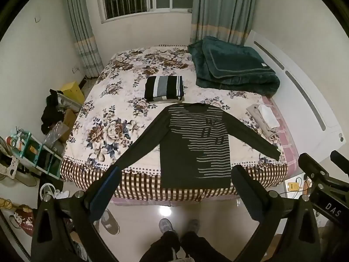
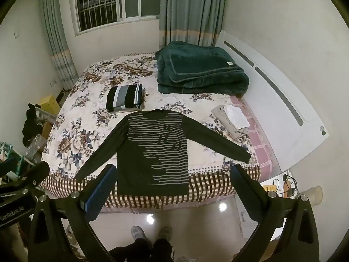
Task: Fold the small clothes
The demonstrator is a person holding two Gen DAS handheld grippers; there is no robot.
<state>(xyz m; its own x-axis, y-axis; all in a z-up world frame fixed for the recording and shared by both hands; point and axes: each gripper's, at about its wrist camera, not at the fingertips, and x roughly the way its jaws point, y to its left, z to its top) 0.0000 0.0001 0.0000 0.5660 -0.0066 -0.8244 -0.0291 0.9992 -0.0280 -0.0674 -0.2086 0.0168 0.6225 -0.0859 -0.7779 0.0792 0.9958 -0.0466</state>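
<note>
Long-sleeved shirt (image 1: 192,148): dark matt knit cloth, pale woven stripes. Bedspread (image 1: 122,113): printed floral cloth, matt, checked border. Folded blanket (image 1: 233,65): deep green plush, soft pile, slight sheen. Folded striped garment (image 1: 164,88): smooth knit. Floor (image 1: 152,212): glossy tile, mirroring lamps. Left gripper (image 1: 174,187): matt black plastic frame, bright metal screws. Headboard (image 1: 305,100): smooth white panel.

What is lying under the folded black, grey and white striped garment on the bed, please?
A beige folded layer shows beneath the striped garment; what it is stays covered.
</note>
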